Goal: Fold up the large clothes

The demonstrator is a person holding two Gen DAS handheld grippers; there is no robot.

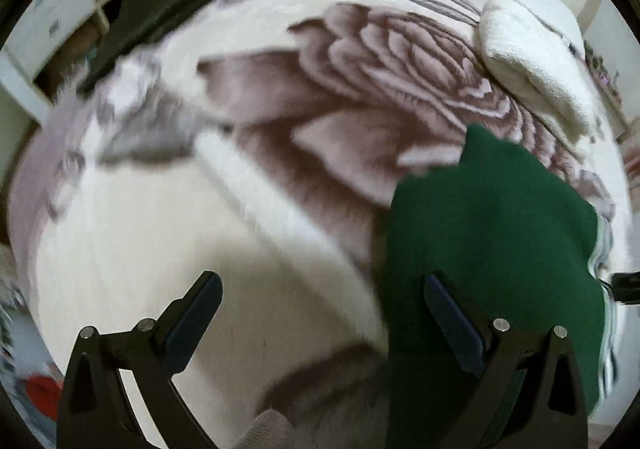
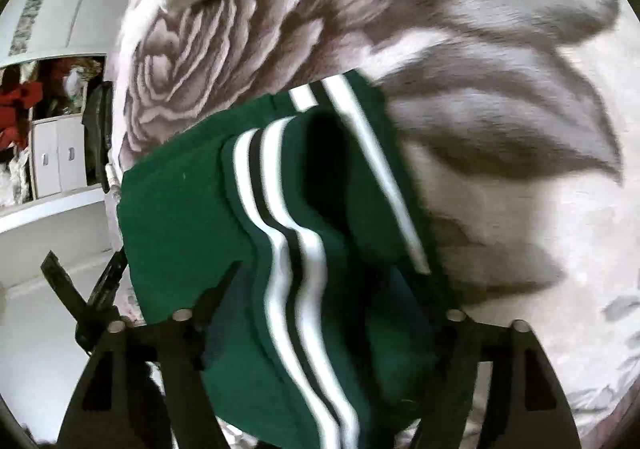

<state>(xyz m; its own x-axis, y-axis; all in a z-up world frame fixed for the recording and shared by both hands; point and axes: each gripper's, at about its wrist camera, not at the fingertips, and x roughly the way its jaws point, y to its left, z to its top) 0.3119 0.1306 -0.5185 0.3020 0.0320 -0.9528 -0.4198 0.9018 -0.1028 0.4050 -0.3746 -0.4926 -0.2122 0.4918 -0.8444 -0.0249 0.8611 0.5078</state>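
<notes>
Now the left gripper [image 1: 320, 323] is wide open over the flowery blanket [image 1: 280, 97], holding nothing. The green top [image 2: 184, 217] sits bunched between the right gripper's [image 2: 328, 313] fingers; whether they pinch it I cannot tell. Lay it flat, then fold slowly

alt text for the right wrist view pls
A folded dark green garment with white and black stripes lies between the open right gripper's black fingers, on a fuzzy white blanket printed with a large grey-brown rose.
</notes>
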